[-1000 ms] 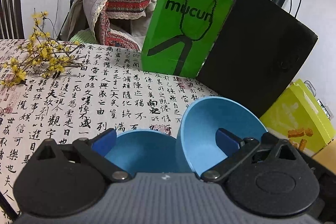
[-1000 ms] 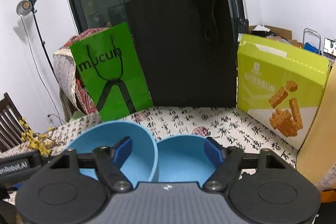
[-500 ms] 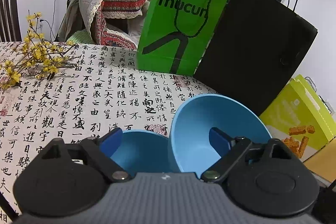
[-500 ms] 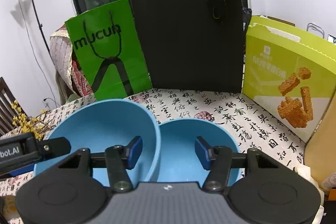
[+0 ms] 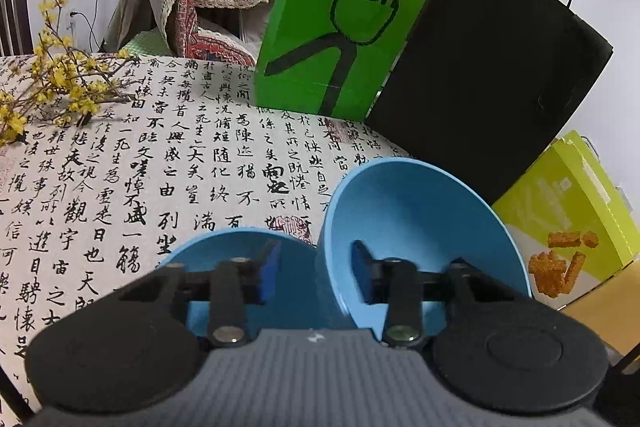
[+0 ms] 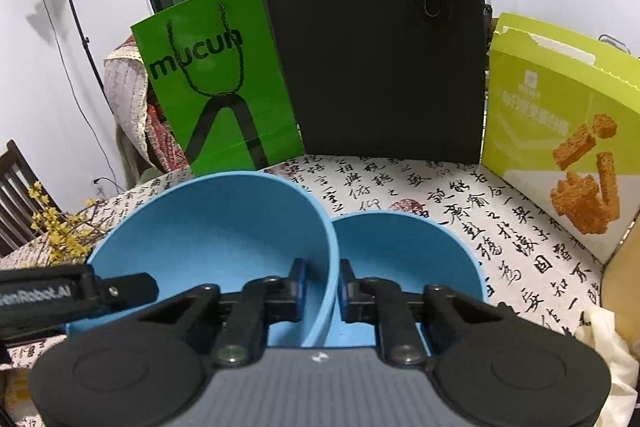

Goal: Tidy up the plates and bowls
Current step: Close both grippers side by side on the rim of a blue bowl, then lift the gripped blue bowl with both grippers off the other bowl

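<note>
- Two plain blue plastic bowls stand rim to rim on the surface: a larger blue bowl, tilted, and a smaller blue bowl; both are empty.
- The right tool has its pads nearly together across the larger bowl's wall.
- The left tool is narrowed but parted, straddling where the two rims meet; whether it grips I cannot tell.
- The calligraphy-printed tablecloth lies bare leftward.
- Behind stand a green paper bag reading "mucun", a black paper bag and a lime snack box.
</note>
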`<action>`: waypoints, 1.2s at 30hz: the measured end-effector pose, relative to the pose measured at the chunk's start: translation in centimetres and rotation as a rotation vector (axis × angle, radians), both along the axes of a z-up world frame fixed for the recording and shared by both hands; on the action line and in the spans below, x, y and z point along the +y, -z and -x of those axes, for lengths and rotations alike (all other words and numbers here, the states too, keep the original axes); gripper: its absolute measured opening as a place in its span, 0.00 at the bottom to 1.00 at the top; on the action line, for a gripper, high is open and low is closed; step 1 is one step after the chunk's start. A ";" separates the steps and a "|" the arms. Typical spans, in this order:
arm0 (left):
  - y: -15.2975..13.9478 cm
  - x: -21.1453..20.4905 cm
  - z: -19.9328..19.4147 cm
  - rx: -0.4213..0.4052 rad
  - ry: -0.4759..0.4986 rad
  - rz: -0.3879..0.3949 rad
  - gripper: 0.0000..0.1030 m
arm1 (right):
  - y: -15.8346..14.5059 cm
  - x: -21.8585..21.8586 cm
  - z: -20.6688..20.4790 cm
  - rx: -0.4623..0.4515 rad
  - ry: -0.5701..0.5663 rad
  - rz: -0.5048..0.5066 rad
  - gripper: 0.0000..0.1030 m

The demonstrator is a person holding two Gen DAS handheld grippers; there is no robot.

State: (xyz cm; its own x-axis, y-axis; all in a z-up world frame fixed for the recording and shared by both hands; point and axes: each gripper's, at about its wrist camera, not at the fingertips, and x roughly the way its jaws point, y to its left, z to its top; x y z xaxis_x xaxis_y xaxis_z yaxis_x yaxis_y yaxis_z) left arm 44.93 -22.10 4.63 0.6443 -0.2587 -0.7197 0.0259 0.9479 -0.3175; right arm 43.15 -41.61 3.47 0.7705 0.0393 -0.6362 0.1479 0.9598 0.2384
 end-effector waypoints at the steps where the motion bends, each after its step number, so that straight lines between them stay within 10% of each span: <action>1: 0.1 0.0 -0.1 0.005 0.005 0.004 0.21 | 0.0 0.0 0.0 -0.001 0.001 0.000 0.13; 36: -1.5 0.5 1.3 -0.052 -0.004 -0.037 0.13 | -0.2 0.6 0.1 -0.041 -0.019 -0.006 0.08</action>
State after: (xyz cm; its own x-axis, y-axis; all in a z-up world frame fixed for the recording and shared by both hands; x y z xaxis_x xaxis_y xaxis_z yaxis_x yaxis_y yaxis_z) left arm 43.68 -21.58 6.13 0.6818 -0.2296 -0.6946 0.0373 0.9591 -0.2804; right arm 43.00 -41.05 3.63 0.7948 0.0581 -0.6040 0.1195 0.9610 0.2496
